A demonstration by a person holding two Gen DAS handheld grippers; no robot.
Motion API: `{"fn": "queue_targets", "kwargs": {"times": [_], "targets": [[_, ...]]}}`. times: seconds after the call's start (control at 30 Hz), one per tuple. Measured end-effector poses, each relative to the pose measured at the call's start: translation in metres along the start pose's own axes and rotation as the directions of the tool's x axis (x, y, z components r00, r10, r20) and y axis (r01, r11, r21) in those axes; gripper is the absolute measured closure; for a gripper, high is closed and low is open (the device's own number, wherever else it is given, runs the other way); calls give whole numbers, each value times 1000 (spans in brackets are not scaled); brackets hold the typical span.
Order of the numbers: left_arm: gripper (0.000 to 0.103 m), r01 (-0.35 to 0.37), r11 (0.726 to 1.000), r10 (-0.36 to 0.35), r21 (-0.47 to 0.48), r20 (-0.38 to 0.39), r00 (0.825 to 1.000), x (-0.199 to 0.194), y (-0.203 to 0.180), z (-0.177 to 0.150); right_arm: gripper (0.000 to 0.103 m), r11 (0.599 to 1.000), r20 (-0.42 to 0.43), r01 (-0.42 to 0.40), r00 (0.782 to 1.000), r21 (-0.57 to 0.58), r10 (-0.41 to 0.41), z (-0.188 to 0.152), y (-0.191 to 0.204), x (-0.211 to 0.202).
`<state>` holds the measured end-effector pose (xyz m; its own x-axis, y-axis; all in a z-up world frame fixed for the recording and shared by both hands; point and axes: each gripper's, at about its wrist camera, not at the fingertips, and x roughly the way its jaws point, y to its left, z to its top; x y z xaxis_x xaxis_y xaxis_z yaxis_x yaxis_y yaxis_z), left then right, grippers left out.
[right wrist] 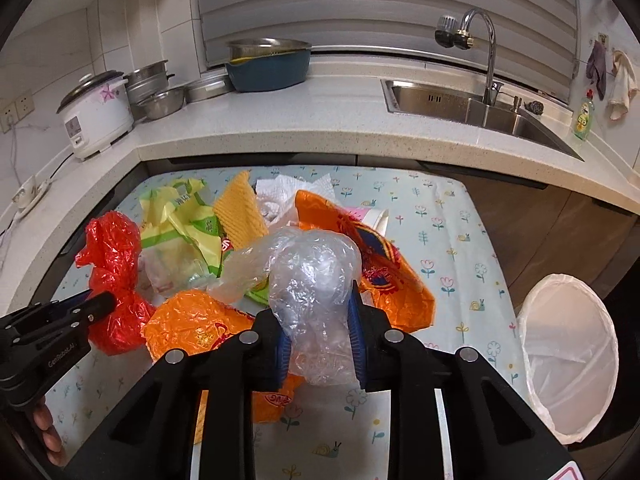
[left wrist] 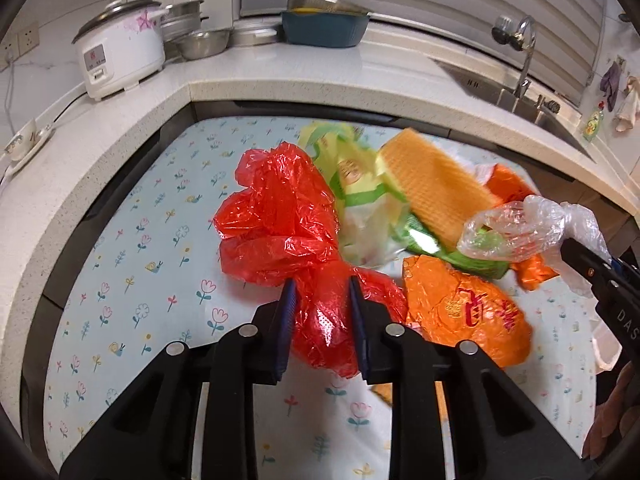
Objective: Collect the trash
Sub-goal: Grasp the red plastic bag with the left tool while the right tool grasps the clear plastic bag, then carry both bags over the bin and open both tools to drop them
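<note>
My left gripper is shut on a crumpled red plastic bag, which also shows in the right wrist view. My right gripper is shut on a clear crumpled plastic bag, seen at the right in the left wrist view. Between them on the floral table lie an orange wrapper, a yellow-green bag, an orange-yellow waffle sponge, white tissue and another orange wrapper.
A white-lined trash bin stands at the table's right. The floral tablecloth covers the table. A rice cooker, metal bowls, a blue basin and a sink with tap sit on the surrounding counter.
</note>
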<state>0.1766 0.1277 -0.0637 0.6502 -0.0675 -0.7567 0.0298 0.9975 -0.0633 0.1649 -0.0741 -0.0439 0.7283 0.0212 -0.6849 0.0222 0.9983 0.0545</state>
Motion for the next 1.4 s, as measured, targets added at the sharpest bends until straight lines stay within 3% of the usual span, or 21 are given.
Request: {"fn": "queue_targets", "kwargs": {"times": [0.37,0.57,0.77,1.07,1.4], "targets": [[79,76,993,-85,88,104,991,-66,-61,5,80,995,92,48,994,89,-56,-2,-56,-65],[78,146,975,-166,169,106,980,-84,-113,-4,80,985,104,90,989,149,-106,-15,-93,-90],[78,231,939,-254,255,63,965,-89,-165,-18,80,965,95,146,981,217,-170,-32,-132,-107],[78,332,860,-361,388,2,933,-89,-237,-36,80,913,73,247,956,323,-284,-54,-192,-125],[78,456,737,-468,500,-110,877,-61,-323,-45,80,852,29,347,921,392,-389,-70,-246,-129]]}}
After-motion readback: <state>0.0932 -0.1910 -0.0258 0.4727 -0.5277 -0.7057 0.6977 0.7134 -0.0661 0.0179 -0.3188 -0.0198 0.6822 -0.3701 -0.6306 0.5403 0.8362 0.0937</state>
